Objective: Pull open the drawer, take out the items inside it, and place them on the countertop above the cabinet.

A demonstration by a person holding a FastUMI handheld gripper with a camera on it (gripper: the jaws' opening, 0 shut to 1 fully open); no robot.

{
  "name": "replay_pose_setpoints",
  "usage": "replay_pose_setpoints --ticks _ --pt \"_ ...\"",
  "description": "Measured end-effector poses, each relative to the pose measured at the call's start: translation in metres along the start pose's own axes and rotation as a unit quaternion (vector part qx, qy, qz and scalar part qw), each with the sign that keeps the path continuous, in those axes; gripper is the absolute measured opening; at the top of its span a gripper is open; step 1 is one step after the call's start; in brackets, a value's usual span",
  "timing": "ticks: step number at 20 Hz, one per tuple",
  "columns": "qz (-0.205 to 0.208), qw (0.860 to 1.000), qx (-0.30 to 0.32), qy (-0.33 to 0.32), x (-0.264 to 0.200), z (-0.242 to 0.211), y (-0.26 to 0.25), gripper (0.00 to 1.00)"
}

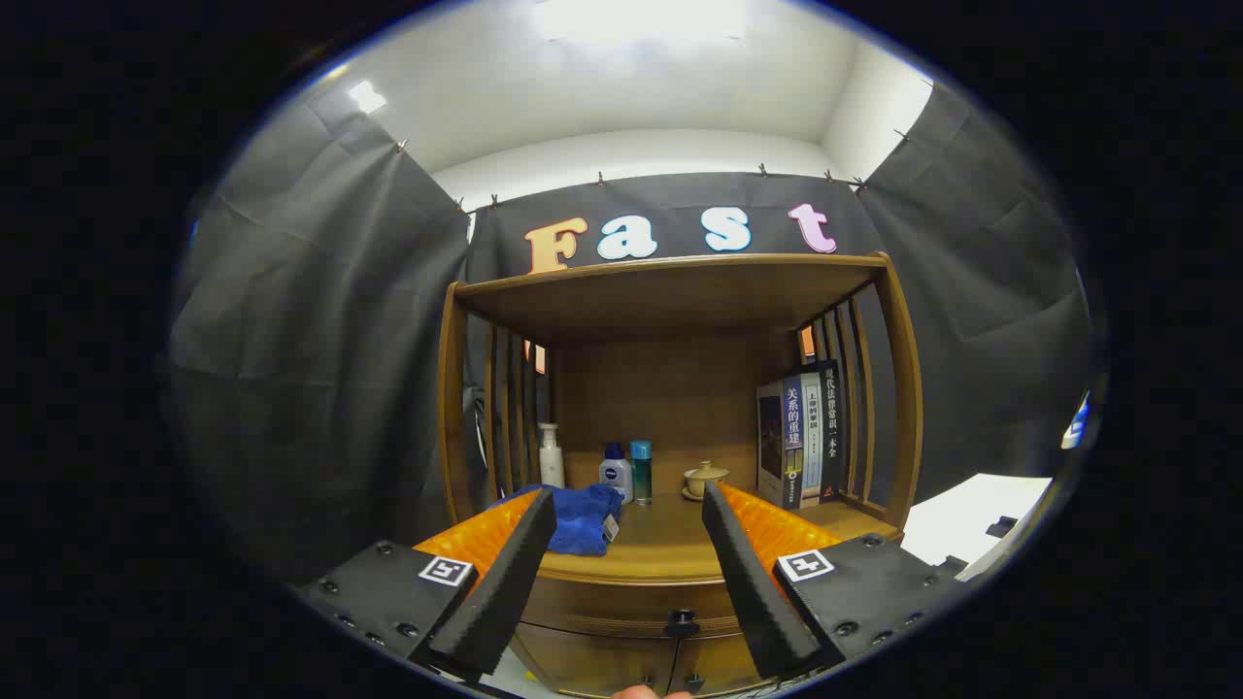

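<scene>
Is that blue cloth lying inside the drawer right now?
No. The blue cloth lies on the countertop, just beyond the open gripper, above the drawer knob.

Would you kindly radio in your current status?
Hand-held gripper open, holding nothing. Drawer knob below and ahead, drawer looks closed. Blue cloth already on countertop.
</scene>
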State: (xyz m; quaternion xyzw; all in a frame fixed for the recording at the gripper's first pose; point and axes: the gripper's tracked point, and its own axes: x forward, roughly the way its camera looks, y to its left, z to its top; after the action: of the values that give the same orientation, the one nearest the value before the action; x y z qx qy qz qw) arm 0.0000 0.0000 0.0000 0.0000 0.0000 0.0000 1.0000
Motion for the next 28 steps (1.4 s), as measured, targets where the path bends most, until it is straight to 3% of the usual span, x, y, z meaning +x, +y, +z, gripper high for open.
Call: replay_pose_setpoints --ticks 20,28 --pt "-0.015 1.0 0.009 -0.005 -0.007 0.004 -0.015 0.99" --pt "0.007 1.0 0.011 -0.014 0.004 -0.007 -0.007 0.98"
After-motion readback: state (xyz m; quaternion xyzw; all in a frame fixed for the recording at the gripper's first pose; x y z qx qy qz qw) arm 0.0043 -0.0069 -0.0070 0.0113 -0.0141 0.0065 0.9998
